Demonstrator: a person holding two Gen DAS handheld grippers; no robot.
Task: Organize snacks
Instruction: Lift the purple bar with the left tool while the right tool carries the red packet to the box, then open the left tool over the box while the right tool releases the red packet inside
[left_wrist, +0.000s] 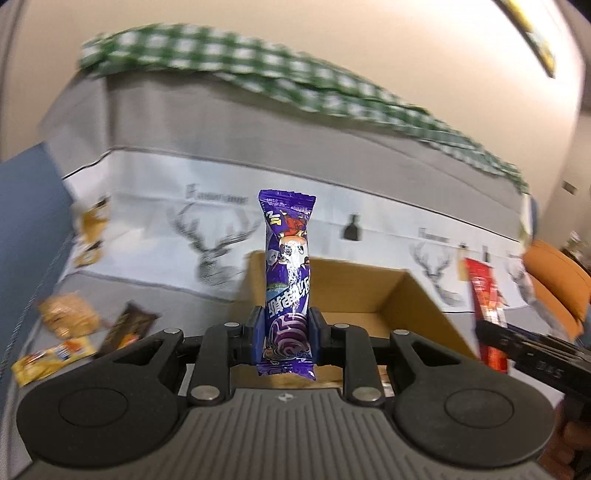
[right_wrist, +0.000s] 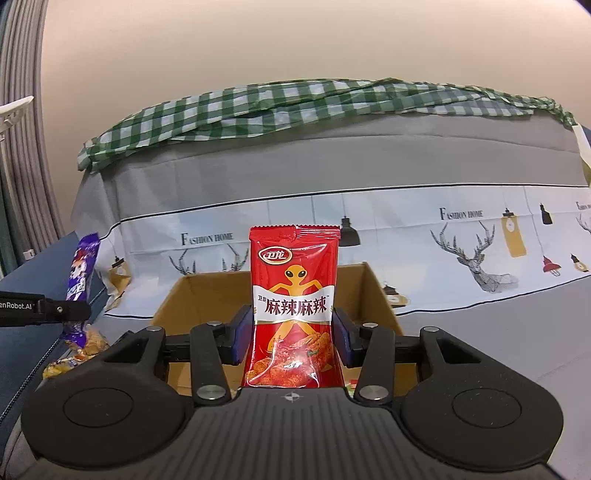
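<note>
Left gripper (left_wrist: 287, 334) is clamped on a purple snack bar (left_wrist: 287, 273), blue pads pressing both sides of its lower third. Bar stands upright, top crimp well above the pads, and it sits in front of the near wall of the open cardboard box (left_wrist: 402, 295).

Right gripper (right_wrist: 291, 328) is closed on a red snack packet (right_wrist: 293, 306) with a yellow alien figure printed on it. Packet upright; the pads meet its edges at about mid-height. It is also in front of the cardboard box (right_wrist: 376, 291), roughly centred on the box opening in the right wrist view.

Cross-views: the red packet (left_wrist: 485, 306) shows just right of the box from the left wrist, and the purple bar (right_wrist: 79, 280) shows left of the box from the right wrist, so both grippers are near the box, one on each side.

Box interior is mostly hidden by the held items; I cannot tell what is inside.

Loose snacks (left_wrist: 74, 328) in yellow, orange and dark wrappers lie on the grey cloth left of the box. A green checked cloth (right_wrist: 295, 107) lies well behind the box, on top of the grey-covered furniture. Left wrist view is motion-blurred.
</note>
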